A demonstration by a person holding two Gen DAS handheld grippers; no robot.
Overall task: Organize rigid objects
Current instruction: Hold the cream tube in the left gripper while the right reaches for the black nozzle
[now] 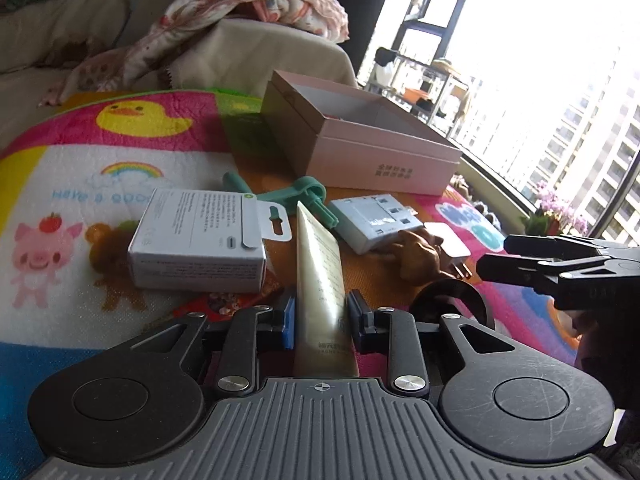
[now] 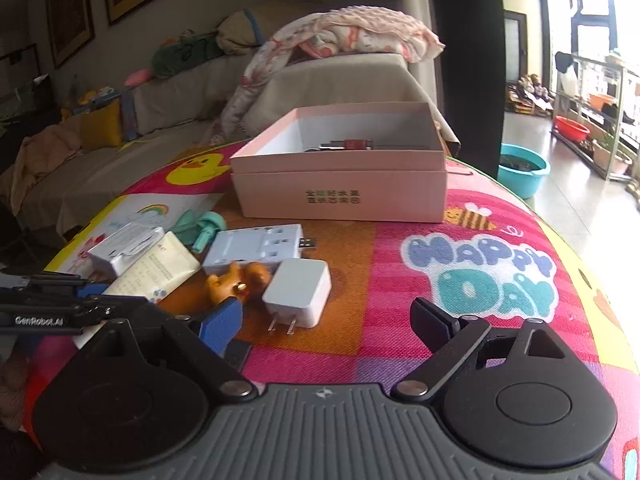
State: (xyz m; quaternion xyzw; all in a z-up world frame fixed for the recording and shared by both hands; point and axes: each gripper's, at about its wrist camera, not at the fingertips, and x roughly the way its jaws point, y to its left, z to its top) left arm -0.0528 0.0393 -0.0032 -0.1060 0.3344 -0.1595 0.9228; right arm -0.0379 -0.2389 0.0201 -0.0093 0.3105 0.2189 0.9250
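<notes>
A cream tube (image 1: 320, 264) lies on the colourful mat, and my left gripper (image 1: 322, 318) is shut on its lower part, a pad pressed on each side. Around it lie a white carton (image 1: 196, 240), a green plastic piece (image 1: 304, 196), a white socket block (image 1: 376, 220), a brown toy figure (image 1: 420, 256) and a white charger (image 2: 298, 294). My right gripper (image 2: 326, 316) stands open just short of the charger, with nothing between its fingers. The open pink box (image 2: 340, 196) sits behind them with a red and dark item (image 2: 348, 145) inside.
The mat (image 2: 480, 240) covers a round table whose edge drops away at the right. A sofa with a patterned blanket (image 2: 352, 36) stands behind the box. A teal basin (image 2: 522, 172) sits on the floor to the right. A dark round object (image 1: 452, 300) lies near the left gripper.
</notes>
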